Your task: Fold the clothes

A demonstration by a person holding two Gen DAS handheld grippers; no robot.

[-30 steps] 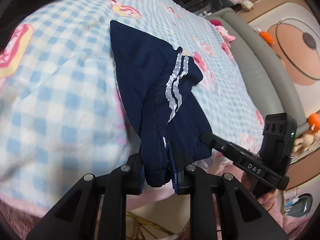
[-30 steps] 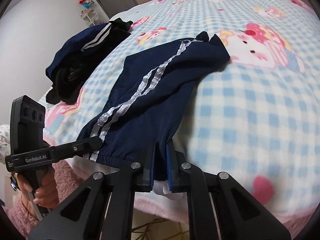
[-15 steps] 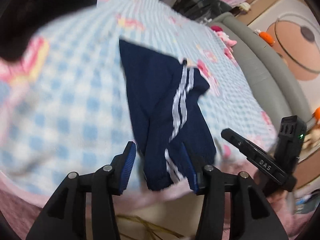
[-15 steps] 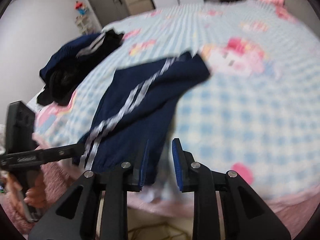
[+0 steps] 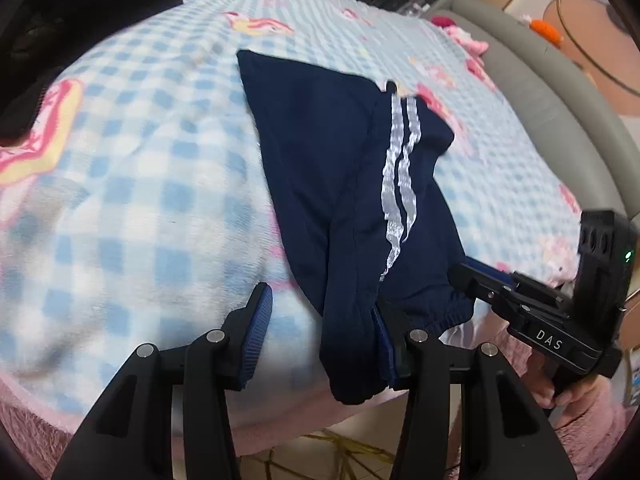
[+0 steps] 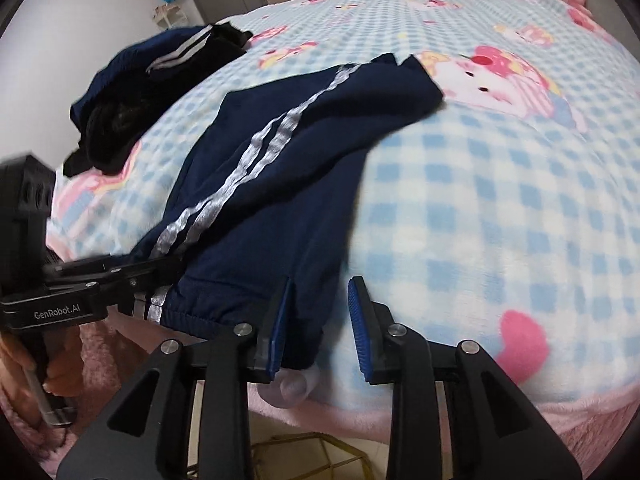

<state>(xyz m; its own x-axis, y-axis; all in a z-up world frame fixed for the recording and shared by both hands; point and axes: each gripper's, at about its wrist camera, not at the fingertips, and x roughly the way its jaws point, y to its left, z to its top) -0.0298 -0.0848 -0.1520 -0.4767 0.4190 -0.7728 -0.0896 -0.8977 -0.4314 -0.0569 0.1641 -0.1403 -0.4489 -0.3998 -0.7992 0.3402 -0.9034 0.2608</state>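
Shorts (image 5: 340, 184) hem hangs between left claw (image 5: 320, 332) fingers, seemingly unpinched.

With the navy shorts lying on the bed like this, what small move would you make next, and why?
Probably draw both grippers back and clear of the waistband. The left gripper and right gripper both stand open, and the navy shorts lie folded lengthwise on the checked blanket, their edge draped loosely against one finger of each. Backing off should free the fingers to re-grip for the next fold.
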